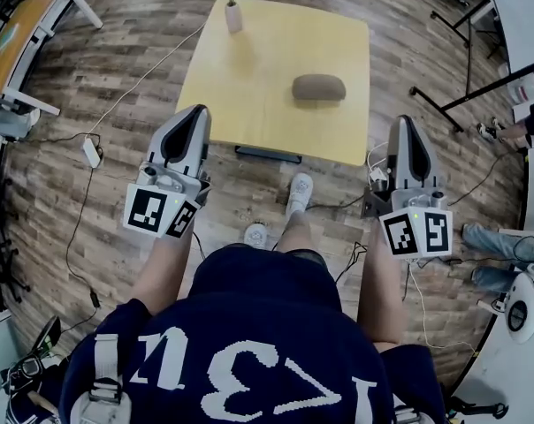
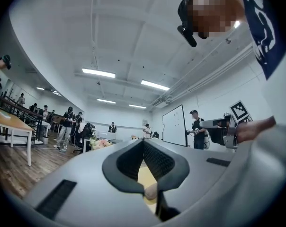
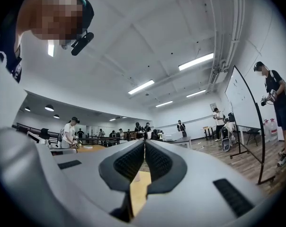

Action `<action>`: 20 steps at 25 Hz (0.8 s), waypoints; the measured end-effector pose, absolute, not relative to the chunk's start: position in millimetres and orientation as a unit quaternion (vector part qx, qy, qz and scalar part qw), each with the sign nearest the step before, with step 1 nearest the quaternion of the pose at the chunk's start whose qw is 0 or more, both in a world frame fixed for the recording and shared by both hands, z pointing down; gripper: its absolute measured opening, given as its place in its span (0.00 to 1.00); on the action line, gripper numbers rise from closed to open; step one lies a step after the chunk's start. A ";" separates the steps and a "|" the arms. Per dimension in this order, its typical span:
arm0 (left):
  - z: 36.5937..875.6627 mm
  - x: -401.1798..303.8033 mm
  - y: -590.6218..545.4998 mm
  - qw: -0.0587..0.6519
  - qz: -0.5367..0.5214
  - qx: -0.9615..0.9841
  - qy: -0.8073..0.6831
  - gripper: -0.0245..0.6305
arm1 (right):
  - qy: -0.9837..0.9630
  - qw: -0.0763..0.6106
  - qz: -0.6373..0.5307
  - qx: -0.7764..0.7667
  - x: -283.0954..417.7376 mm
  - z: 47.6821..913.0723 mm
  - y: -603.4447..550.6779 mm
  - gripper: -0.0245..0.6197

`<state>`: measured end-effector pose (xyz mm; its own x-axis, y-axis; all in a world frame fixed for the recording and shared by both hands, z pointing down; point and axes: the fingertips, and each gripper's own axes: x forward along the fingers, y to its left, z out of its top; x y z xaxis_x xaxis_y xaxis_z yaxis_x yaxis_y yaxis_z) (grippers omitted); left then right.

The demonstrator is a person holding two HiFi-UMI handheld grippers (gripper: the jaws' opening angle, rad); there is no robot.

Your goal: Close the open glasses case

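Grey plastic and dark ribbed rubber make up both tools. The left gripper (image 2: 143,143) has its jaws pressed together at the tips with nothing held, and the right gripper (image 3: 144,143) is pressed together and empty too. In the head view they sit left and right of centre, pointing up the picture toward a yellow table (image 1: 249,104) and well apart from it. The glasses case (image 1: 318,87) lies on that table, right of its middle, in the upper centre of the frame. It is a brown rounded lump, and from here I cannot tell how far its lid stands up. A small vase (image 1: 234,16) with a sprig stands at the table's far edge, upper left of the case. The case looks light and stiff-shelled, and likely to skid on the smooth top if pushed sideways. One gripper would best steady the base at an end while the other presses the lid down near its front edge, away from the hinge
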<state>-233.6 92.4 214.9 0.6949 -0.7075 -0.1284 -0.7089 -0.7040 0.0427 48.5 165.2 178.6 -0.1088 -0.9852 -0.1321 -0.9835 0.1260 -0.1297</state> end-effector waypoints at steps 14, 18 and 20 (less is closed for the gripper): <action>201.1 -119.2 -29.0 0.015 0.061 -0.898 0.436 0.06 | 0.787 0.102 -0.019 -0.608 163.7 169.9 8.9 0.08; 199.5 -100.1 -56.5 0.020 0.066 -0.886 0.458 0.06 | 0.803 0.101 -0.016 -0.587 184.0 165.0 -32.3 0.08; 200.0 -93.9 -65.3 0.020 0.068 -0.880 0.469 0.06 | 0.809 0.103 -0.014 -0.578 192.3 162.8 -47.0 0.08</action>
